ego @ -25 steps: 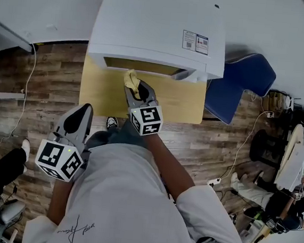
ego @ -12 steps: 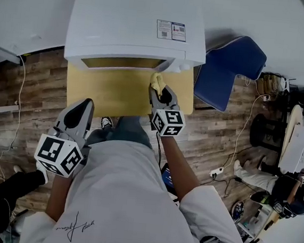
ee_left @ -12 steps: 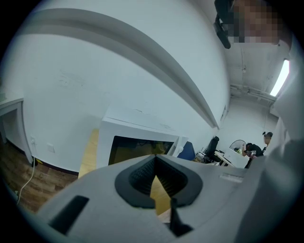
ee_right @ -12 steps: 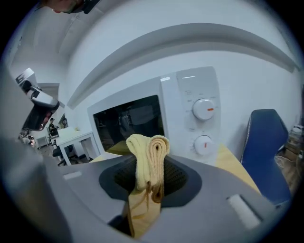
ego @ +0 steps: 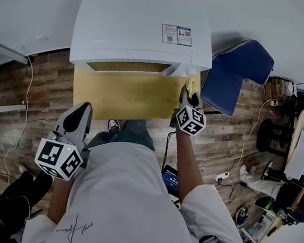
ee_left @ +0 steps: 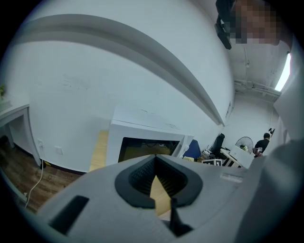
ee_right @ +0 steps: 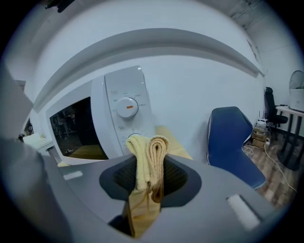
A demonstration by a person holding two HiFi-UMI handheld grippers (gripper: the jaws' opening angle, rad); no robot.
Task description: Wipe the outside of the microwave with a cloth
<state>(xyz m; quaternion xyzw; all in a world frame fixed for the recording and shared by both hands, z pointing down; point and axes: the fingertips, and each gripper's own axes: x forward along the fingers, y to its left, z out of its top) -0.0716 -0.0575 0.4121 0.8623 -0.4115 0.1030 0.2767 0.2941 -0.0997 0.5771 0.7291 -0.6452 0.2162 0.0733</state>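
Note:
The white microwave (ego: 144, 32) stands at the back of a small wooden table (ego: 122, 97). My right gripper (ego: 190, 95) is at the microwave's front right corner, shut on a folded yellow cloth (ego: 189, 86). In the right gripper view the cloth (ee_right: 149, 154) sticks up between the jaws of the right gripper (ee_right: 151, 168), just short of the control panel and its dial (ee_right: 127, 108); I cannot tell if it touches the panel. My left gripper (ego: 78, 117) hangs low at the left, short of the table's front edge, shut and holding nothing. Its own view shows the microwave (ee_left: 142, 137) farther off.
A blue chair (ego: 234, 73) stands right of the table, close to my right gripper. Cables trail over the wood floor (ego: 31, 96). A person sits at the far right (ego: 289, 195), and another person's leg (ego: 6, 195) shows at the bottom left. A white desk (ego: 3, 50) is at the left.
My right gripper has slid the cloth to the right along the microwave's front, from about the middle of the door to the right corner. The left gripper has stayed put.

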